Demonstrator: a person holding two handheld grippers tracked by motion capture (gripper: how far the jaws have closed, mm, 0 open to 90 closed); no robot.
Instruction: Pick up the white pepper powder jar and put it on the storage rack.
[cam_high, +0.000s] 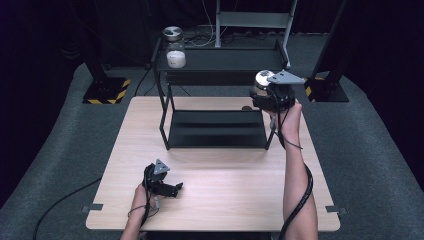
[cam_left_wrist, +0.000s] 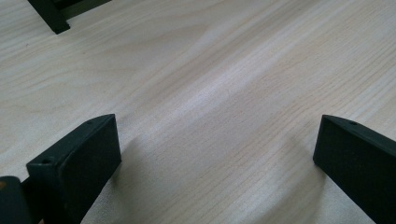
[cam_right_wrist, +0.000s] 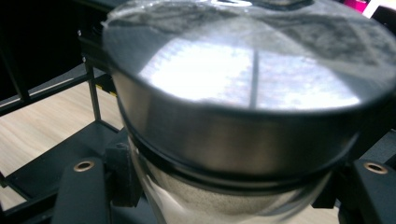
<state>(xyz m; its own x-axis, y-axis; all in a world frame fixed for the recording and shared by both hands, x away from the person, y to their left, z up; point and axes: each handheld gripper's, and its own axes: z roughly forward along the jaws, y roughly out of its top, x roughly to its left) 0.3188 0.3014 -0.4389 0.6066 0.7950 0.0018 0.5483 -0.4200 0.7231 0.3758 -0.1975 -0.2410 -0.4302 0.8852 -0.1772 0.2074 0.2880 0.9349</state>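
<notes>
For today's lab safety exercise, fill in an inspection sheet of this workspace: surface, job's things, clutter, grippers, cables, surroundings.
Surface: wooden table, bare in front.
Job's things: metal-lidded jar held beside the black two-tier shelf, near its top tier; second jar on top tier, left end.
Clutter: nothing seen.
Grippers: right gripper shut on the jar; left gripper open, low over the table.
Cables: black cable along right forearm; another off the table's left.
Surroundings: grey carpet, dark stands with hazard-striped bases.
</notes>
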